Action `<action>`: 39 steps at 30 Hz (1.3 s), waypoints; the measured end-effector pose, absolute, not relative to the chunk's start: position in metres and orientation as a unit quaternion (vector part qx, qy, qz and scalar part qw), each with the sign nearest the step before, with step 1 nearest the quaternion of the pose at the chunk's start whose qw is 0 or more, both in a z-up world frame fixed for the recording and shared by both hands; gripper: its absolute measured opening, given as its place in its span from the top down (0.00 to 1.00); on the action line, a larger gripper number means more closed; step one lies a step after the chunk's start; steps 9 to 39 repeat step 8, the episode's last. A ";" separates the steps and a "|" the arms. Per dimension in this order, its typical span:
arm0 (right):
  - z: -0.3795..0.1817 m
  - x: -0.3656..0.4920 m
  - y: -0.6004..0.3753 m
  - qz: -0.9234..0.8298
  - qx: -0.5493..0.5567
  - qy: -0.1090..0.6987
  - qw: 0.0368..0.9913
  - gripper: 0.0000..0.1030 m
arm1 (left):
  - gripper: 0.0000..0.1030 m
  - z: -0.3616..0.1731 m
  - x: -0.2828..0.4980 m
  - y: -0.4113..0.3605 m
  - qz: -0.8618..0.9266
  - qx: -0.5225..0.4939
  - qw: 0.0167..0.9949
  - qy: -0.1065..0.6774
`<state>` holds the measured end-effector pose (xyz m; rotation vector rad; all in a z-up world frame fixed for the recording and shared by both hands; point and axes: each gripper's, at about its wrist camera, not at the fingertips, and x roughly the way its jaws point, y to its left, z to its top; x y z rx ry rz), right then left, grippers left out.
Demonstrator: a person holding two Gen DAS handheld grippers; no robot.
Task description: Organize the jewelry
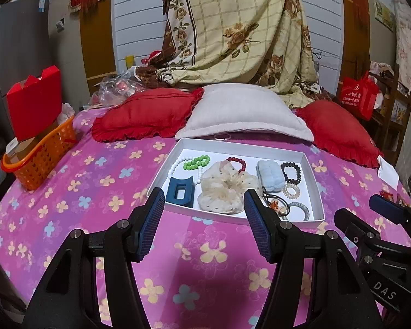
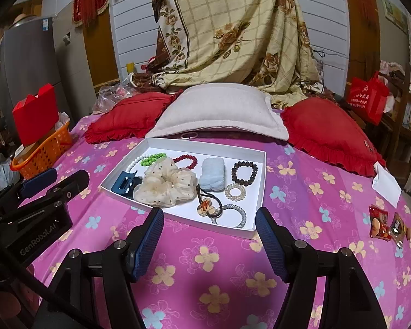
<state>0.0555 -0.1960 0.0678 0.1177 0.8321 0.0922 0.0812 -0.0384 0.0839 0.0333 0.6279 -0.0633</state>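
The bed (image 1: 123, 246) fills the room's middle, its pink flowered sheet stretched flat, which is likely why the white tray (image 2: 205, 144) sits there: a soft, level spot within easy reach. Three pillows line the far edge, a grey pillow (image 1: 243, 112) flanked by red ones, and a floral quilt (image 1: 246, 27) hangs over the wall behind. An orange basket (image 1: 43, 159) holding a red box sits far left, and a red bag (image 2: 367, 101) hangs far right beside wooden shelves. The tray already holds the jewelry, spread out rather than heaped, so sorting looks well along: a cream scrunchie (image 2: 167, 185) in the middle, a blue claw clip (image 2: 122, 183) at its near left corner, a pale blue scrunchie (image 2: 212, 174), green beads (image 1: 196, 162), a red bracelet (image 2: 186, 161), a dark bracelet (image 2: 243, 172), and coil ties (image 2: 234, 192) near the right. A pink tie (image 1: 222, 137) lies just outside the far rim. Both grippers hover near the tray's near edge: the left gripper (image 1: 202, 211) gapes wide and empty, and the right gripper (image 2: 209, 233) is likewise spread wide, gripping nothing. Snack packets (image 2: 380, 224) lie on the sheet at right.
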 end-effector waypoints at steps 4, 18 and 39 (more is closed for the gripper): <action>0.063 0.057 -0.200 0.045 0.064 0.411 0.908 0.35 | 0.42 0.083 0.082 -0.039 -0.035 0.015 0.950 0.311; 0.055 0.059 -0.207 0.042 0.067 0.417 0.906 0.35 | 0.42 0.078 0.087 -0.038 -0.036 0.013 0.947 0.319; 0.055 0.059 -0.207 0.042 0.067 0.417 0.906 0.35 | 0.42 0.078 0.087 -0.038 -0.036 0.013 0.947 0.319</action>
